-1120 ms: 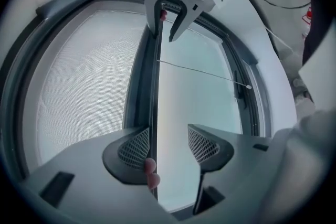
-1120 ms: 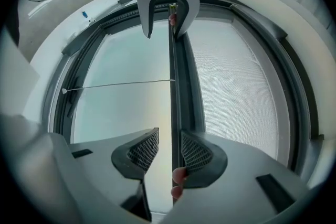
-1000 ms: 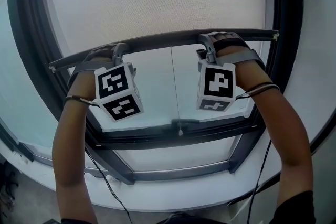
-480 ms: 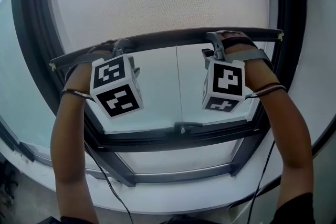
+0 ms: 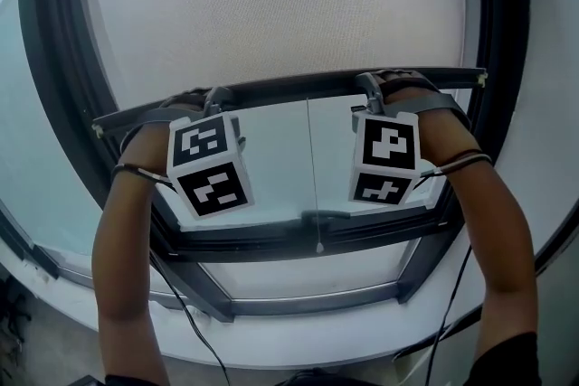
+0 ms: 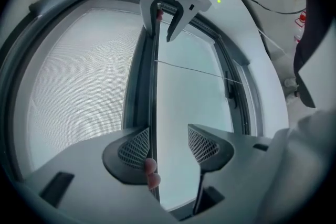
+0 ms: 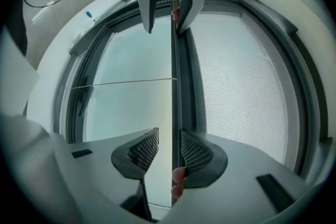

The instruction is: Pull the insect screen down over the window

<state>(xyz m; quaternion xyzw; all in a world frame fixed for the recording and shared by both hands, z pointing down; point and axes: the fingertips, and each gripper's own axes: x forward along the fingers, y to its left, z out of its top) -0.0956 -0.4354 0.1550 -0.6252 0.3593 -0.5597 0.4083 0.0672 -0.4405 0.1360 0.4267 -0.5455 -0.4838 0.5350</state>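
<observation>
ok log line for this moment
insect screen: partly down | left gripper: open, bottom bar between jaws | right gripper: open, same bar between jaws

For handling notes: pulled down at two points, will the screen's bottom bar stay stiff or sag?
Probably stiff: the bar runs straight, without sagging, between the left gripper and the right gripper. It is likely light, since it carries only thin mesh. It may slip, because both grippers' jaws stand apart around it rather than clamped.

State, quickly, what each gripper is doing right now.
Left gripper: jaws open, astride the screen's bottom bar, not clamped.
Right gripper: jaws open, astride the same bar, not clamped.
</observation>
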